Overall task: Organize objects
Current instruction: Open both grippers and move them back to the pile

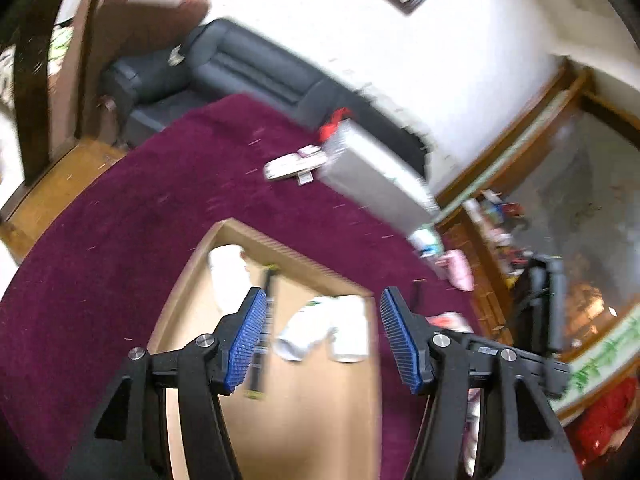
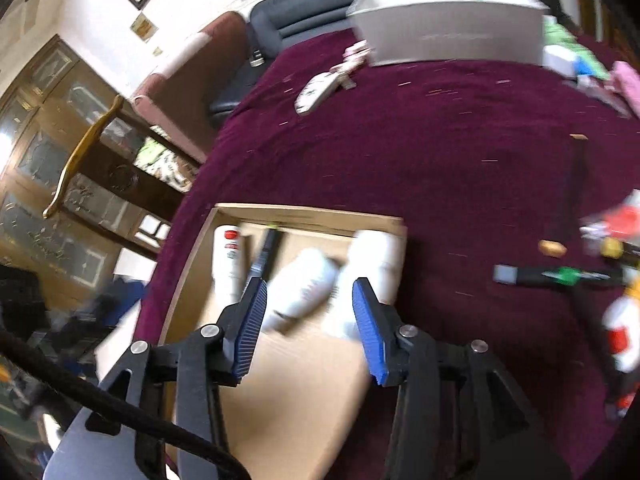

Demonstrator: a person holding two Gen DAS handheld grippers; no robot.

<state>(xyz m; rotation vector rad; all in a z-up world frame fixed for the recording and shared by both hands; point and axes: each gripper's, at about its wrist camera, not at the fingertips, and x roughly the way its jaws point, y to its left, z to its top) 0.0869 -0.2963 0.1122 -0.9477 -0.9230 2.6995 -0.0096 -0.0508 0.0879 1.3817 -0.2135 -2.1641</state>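
1. Cardboard box (image 2: pixel 304 396) on the maroon desk (image 2: pixel 460 168) already holds white bottles (image 2: pixel 300 284).
2. Both your grippers, left (image 1: pixel 323 336) and right (image 2: pixel 309 326), hover above it, jaws spread, empty.
3. Next, probably reach for the marker (image 2: pixel 560 276) outside.

So you've got a worktop covered in a maroon cloth (image 2: pixel 440 168), fuzzy with little bits of lint on it. Sitting right on it near you is a shallow cardboard tray (image 2: pixel 308 213). Further back there's a grey lidded box (image 2: pixel 452 36), with a white remote (image 2: pixel 316 94) lying just in front of its left corner. Off to your right it's a messy bunch: a black marker with a green band (image 2: pixel 560 276), a small tan cork-looking thing (image 2: pixel 552 248), some pink stuff (image 2: pixel 628 80) and a few blurry packets I can't make out.
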